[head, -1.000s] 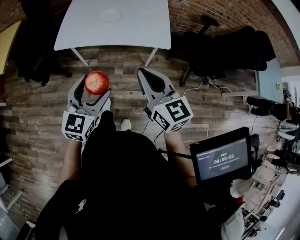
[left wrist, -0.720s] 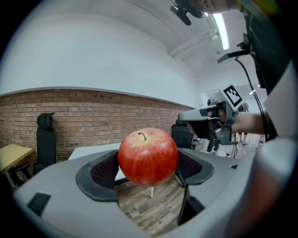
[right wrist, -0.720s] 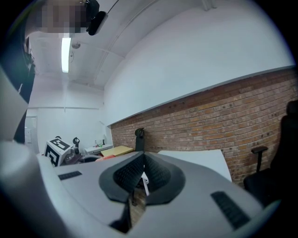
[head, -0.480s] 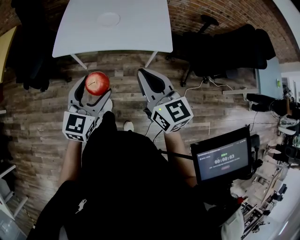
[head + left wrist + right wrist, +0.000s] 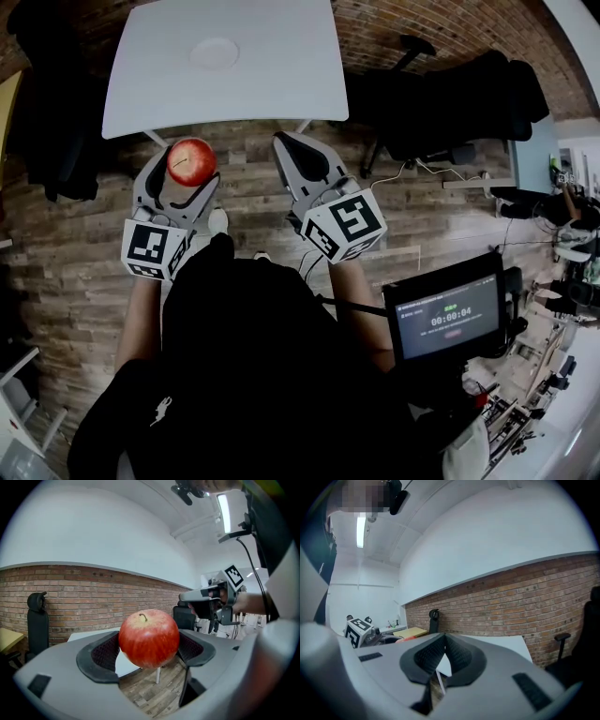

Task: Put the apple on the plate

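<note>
A red apple (image 5: 191, 161) (image 5: 149, 638) sits between the jaws of my left gripper (image 5: 181, 170) (image 5: 149, 649), which is shut on it, stem up, above the wooden floor just short of the table's near edge. A white plate (image 5: 214, 52) lies on the white table (image 5: 281, 66), ahead of both grippers. My right gripper (image 5: 298, 155) (image 5: 444, 660) is shut with nothing in it, its black pads touching at the tips, level with the left one and also short of the table.
Black office chairs (image 5: 450, 103) with dark clothing stand right of the table. A yellow table (image 5: 7, 89) is at far left. A monitor (image 5: 441, 319) showing a timer is at lower right. A brick wall (image 5: 525, 602) runs behind the table.
Both grippers and the apple have come closer to the table; its near edge now lies just beyond the jaw tips. The jaws have not changed.
</note>
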The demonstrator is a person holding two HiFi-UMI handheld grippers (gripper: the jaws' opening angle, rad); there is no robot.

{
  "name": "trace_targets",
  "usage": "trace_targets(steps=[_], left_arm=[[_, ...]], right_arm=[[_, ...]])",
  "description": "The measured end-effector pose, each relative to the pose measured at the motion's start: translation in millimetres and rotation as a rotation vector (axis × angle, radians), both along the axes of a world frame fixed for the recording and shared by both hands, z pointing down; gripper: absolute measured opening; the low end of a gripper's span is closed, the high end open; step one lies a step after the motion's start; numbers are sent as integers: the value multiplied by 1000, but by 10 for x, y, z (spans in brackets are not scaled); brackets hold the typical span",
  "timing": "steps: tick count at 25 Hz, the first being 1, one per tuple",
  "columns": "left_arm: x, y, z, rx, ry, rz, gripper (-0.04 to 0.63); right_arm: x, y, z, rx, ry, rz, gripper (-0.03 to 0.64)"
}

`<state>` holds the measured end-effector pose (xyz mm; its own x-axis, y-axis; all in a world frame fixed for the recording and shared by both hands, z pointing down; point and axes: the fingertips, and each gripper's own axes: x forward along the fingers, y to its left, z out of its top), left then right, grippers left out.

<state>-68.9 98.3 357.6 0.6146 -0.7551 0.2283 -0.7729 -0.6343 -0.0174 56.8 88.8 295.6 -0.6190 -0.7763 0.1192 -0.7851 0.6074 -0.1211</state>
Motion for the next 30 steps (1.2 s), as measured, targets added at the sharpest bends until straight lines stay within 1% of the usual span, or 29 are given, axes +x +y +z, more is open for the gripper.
trace_targets(steps=[7,10,18,21,26,30], left_arm=[[-198,-417,-78,20,21,23,394],[-279,-589,-84,21,27,30,394],[-476,-1009,29,8,48,64,394],[-570,-1100,59,7,57,67,394],[-670,-1179,46,2,58,76,394],[-844,-1244,22,-6,79,53,394]], right_arm=[[-120,-323,-72,20,27,61,3],[-153,-465,-91,20,24,81,3],[-413,-861,-46,15,53,91,3],[-493,-930,-49,13,52,99,3],[-499,-1015,-72,8,63,127,3],[-597,-1094,-84,3,62,126,3]])
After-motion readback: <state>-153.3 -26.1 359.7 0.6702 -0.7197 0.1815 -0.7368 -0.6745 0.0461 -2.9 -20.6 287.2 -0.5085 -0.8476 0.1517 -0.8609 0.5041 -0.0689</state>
